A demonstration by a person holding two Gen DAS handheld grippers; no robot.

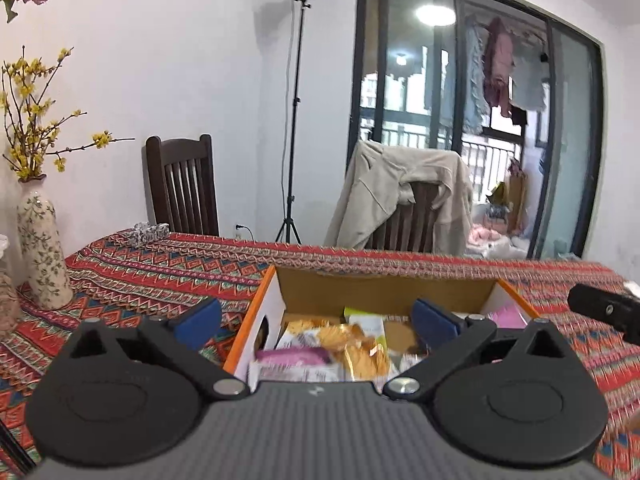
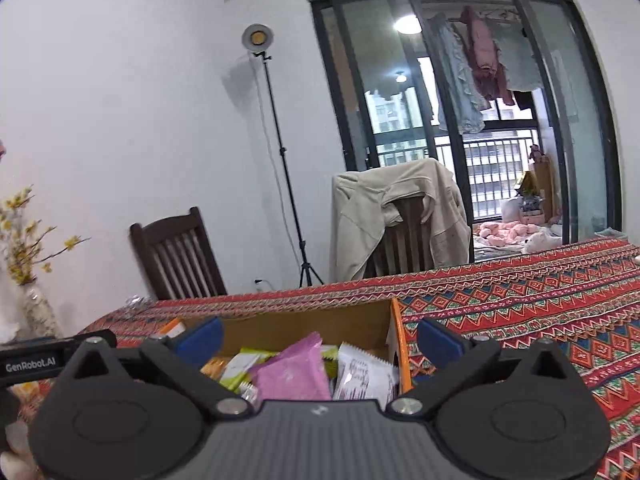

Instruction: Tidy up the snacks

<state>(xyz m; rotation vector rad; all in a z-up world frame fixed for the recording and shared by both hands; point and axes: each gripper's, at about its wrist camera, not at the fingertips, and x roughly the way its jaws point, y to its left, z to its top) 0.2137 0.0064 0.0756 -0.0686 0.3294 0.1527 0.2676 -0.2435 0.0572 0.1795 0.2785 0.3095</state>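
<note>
While both claws gape: nothing is held.
Left gripper [image 1: 316, 320]: spread wide over the box.
Box: orange-rimmed open cardboard box [image 1: 256, 312] on the patterned red tablecloth [image 1: 140, 268].
Snacks: pink packet [image 2: 292, 372], white wrapper [image 2: 364, 376], inside.
Right gripper [image 2: 320, 340]: spread wide.

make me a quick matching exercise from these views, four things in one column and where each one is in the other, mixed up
Things:
1. pink snack packet
2. floral vase
3. beige jacket
4. lamp stand

Places:
A. draped over a chair back
B. inside the cardboard box
C. on the floor by the wall
D. upright on the tablecloth, left of the box

Pairs: 1-B, 2-D, 3-A, 4-C
</note>
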